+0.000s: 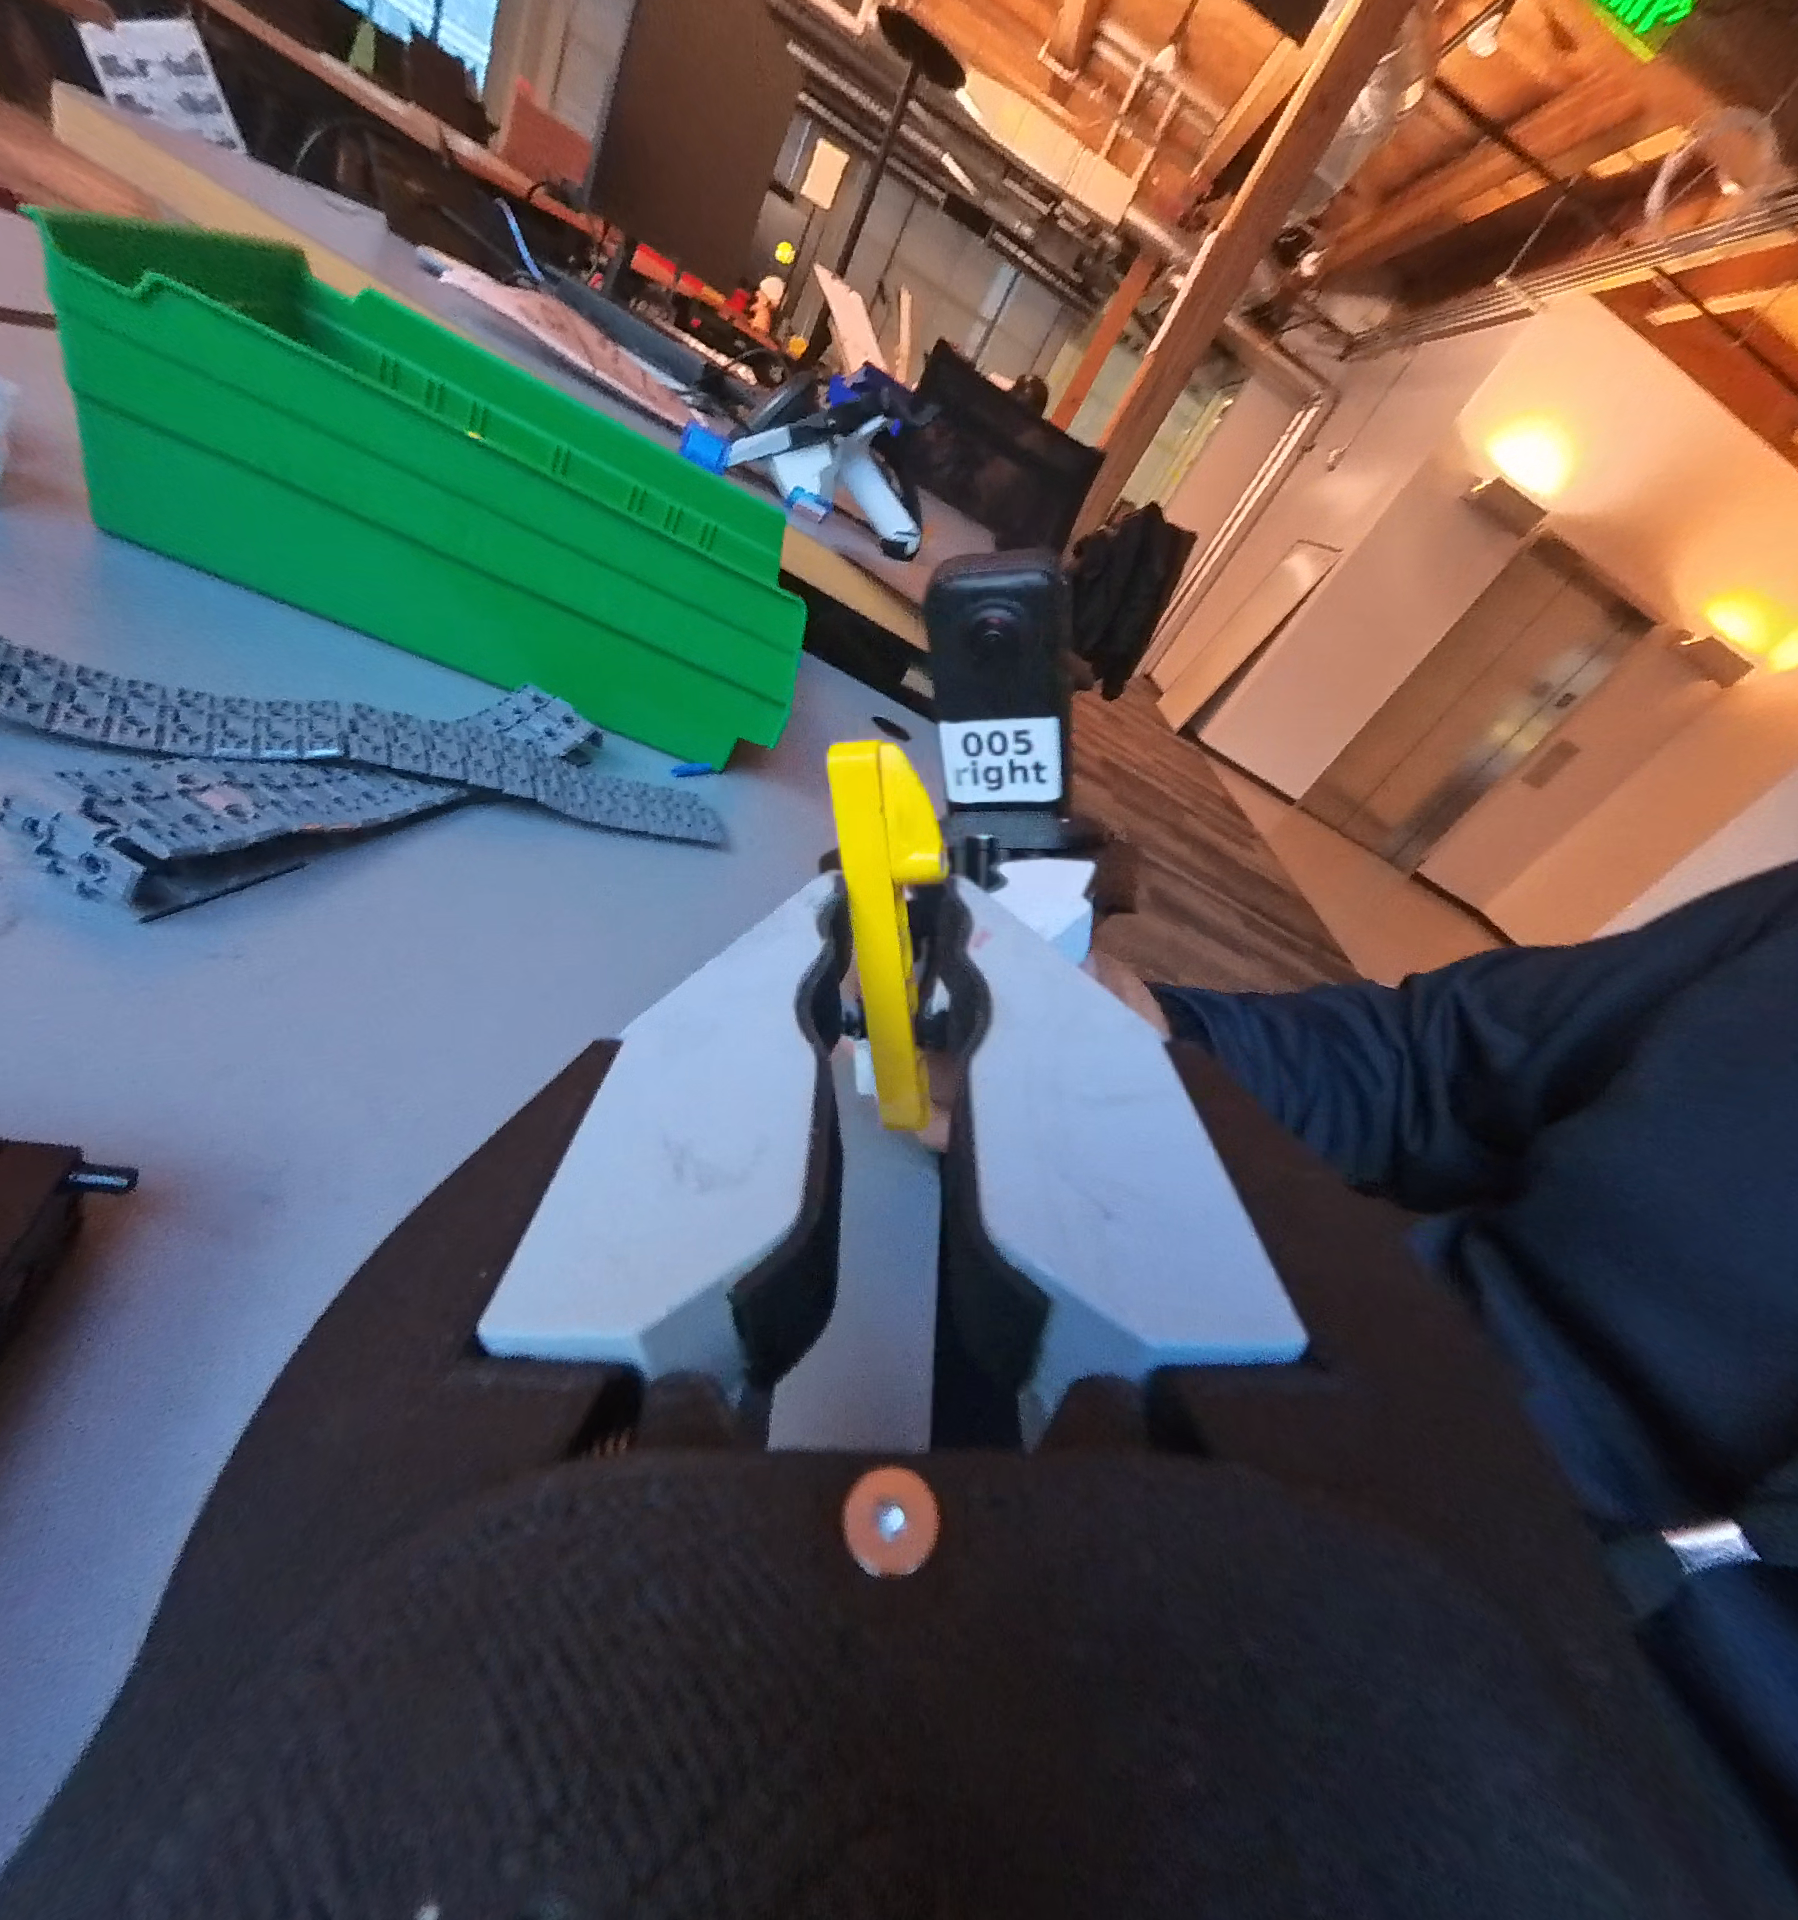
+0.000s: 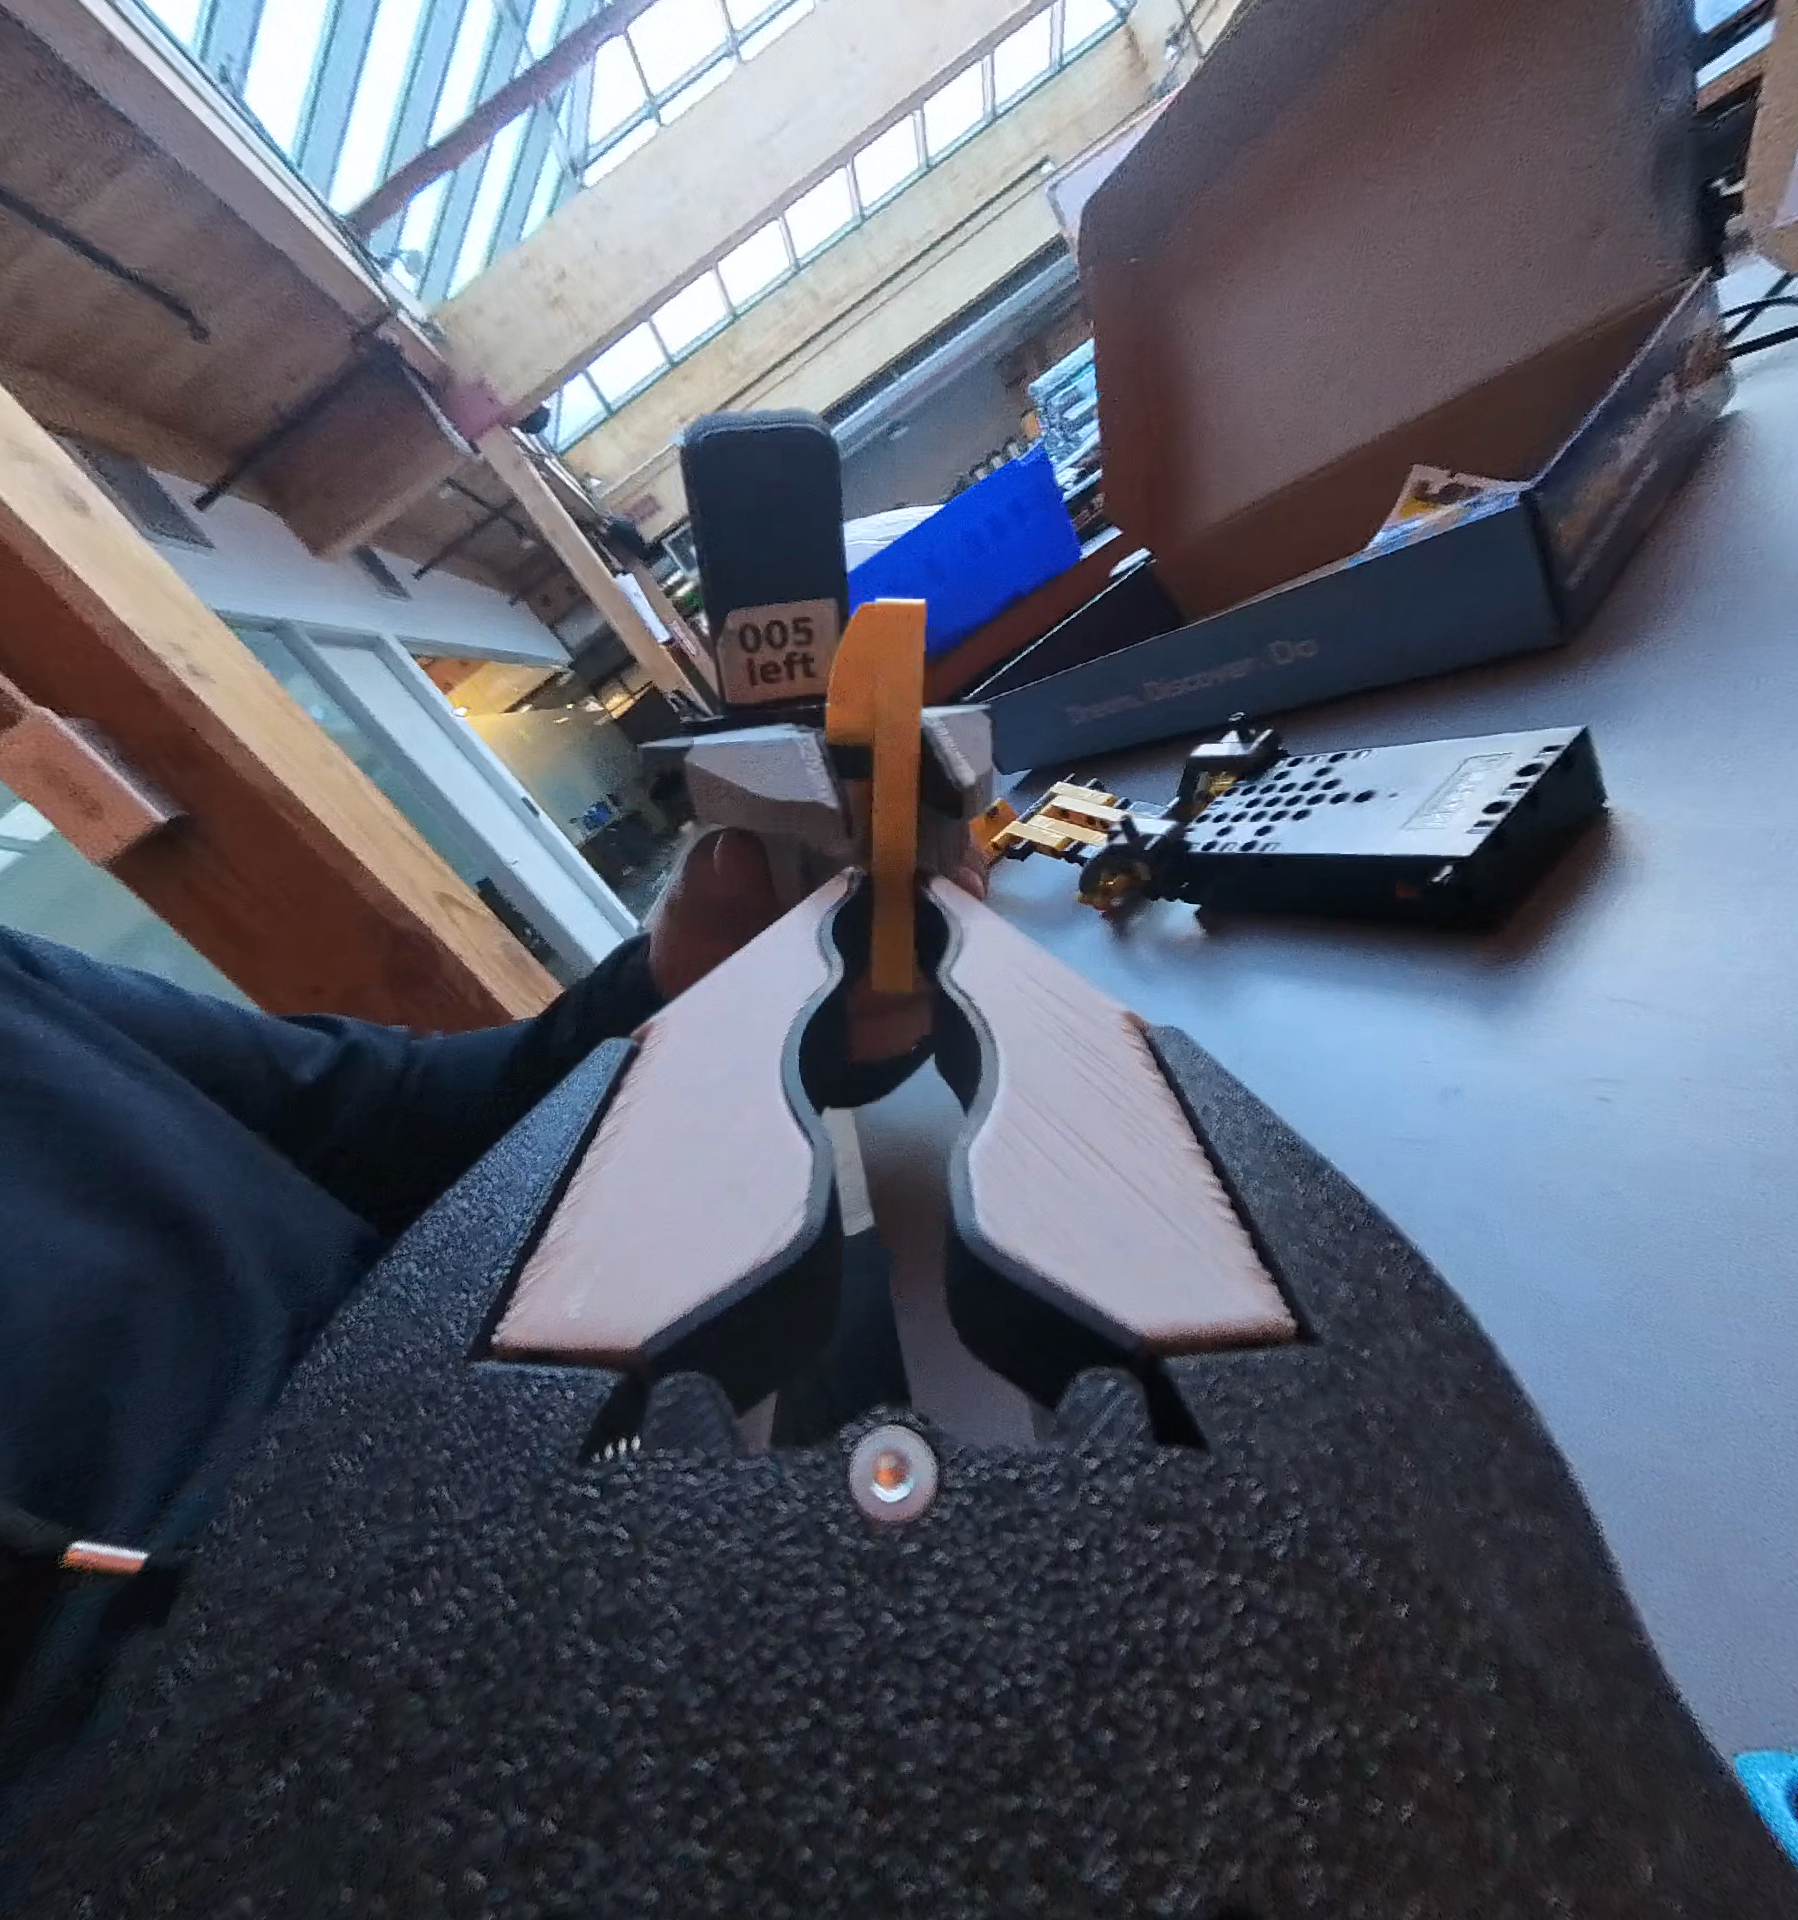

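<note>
A flat yellow piece with a hooked top (image 1: 879,935) stands upright between my two grippers, which face each other tip to tip above the grey table (image 1: 407,1039). My left gripper (image 1: 892,914), with grey fingers, is closed on the piece. My right gripper (image 2: 895,894), with salmon fingers, is closed on the same yellow piece (image 2: 895,769) from the opposite side. The right gripper's black camera (image 1: 999,644) shows behind the piece in the left wrist view. The left gripper's grey fingers (image 2: 760,790) and camera show behind it in the right wrist view.
A green bin (image 1: 407,488) and grey brick-built strips (image 1: 303,769) lie to the left. A black studded block with gold parts (image 2: 1394,831) and an open cardboard box (image 2: 1394,312) lie to the right. A person's dark sleeve (image 1: 1497,1091) is close by. The grippers are tip to tip, or close to it.
</note>
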Motion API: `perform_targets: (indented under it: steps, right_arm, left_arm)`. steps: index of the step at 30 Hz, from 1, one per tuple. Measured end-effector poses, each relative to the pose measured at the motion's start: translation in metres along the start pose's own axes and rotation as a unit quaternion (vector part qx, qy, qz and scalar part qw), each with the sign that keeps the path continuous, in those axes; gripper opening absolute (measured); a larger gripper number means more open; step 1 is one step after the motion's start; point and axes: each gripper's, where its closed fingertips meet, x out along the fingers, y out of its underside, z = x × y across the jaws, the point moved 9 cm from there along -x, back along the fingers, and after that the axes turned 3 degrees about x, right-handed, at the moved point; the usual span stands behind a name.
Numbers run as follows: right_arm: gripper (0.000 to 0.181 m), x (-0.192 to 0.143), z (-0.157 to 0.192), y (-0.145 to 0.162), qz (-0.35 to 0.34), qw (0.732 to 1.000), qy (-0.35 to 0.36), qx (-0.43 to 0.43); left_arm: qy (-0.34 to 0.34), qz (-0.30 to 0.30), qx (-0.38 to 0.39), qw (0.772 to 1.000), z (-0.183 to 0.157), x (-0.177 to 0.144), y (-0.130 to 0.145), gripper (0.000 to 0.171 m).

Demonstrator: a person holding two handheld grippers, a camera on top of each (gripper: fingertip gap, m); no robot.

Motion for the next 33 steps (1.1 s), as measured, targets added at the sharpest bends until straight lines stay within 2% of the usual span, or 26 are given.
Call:
perform_targets:
  steps: [2, 4, 5, 6, 8, 12, 15, 19, 20, 25, 30, 33]
  right_arm:
    - [0.004, -0.002, -0.003, -0.001, -0.002, 1.000, 0.008, 0.009]
    - [0.005, -0.006, -0.007, -0.003, 0.000, 0.999, 0.030, 0.016]
    - [0.012, -0.009, -0.009, -0.005, 0.001, 0.999, 0.041, 0.013]
    - [0.011, -0.012, -0.009, -0.008, 0.000, 0.999, 0.044, 0.006]
    - [0.010, -0.019, -0.007, -0.016, 0.001, 0.998, 0.057, -0.027]
    - [0.012, -0.018, -0.003, -0.022, 0.057, 0.988, 0.102, -0.105]
    - [0.020, -0.011, -0.001, -0.018, 0.094, 0.978, 0.126, -0.136]
    - [0.001, -0.010, -0.006, -0.016, 0.094, 0.972, 0.154, -0.148]
    - [0.001, -0.011, -0.008, -0.016, 0.097, 0.973, 0.151, -0.141]
    - [0.004, -0.009, -0.012, -0.014, 0.113, 0.976, 0.145, -0.113]
    - [0.004, -0.007, -0.011, -0.015, 0.100, 0.983, 0.112, -0.106]
    - [0.003, -0.013, -0.001, -0.020, 0.058, 0.989, 0.054, -0.123]
  left_arm:
    - [-0.032, 0.016, 0.016, 0.999, 0.001, 0.002, -0.001, 0.014]
    - [-0.086, 0.045, 0.075, 0.992, 0.001, 0.002, -0.003, 0.007]
    - [-0.129, 0.062, 0.117, 0.983, 0.001, 0.002, -0.004, 0.006]
    - [-0.160, 0.078, 0.161, 0.971, 0.000, 0.001, -0.005, 0.007]
    - [-0.188, 0.108, 0.222, 0.951, -0.005, 0.002, -0.004, 0.006]
    - [-0.254, 0.178, 0.298, 0.903, -0.001, 0.007, 0.005, 0.006]
    - [-0.272, 0.213, 0.336, 0.876, -0.002, 0.015, 0.014, 0.006]
    - [-0.301, 0.238, 0.386, 0.839, -0.005, 0.023, 0.024, 0.006]
    - [-0.303, 0.241, 0.392, 0.835, -0.004, 0.023, 0.026, 0.006]
    - [-0.294, 0.243, 0.382, 0.842, -0.003, 0.021, 0.030, 0.006]
    - [-0.295, 0.204, 0.406, 0.840, -0.010, 0.020, 0.027, 0.006]
    - [-0.236, 0.122, 0.362, 0.893, -0.018, 0.014, 0.017, 0.007]
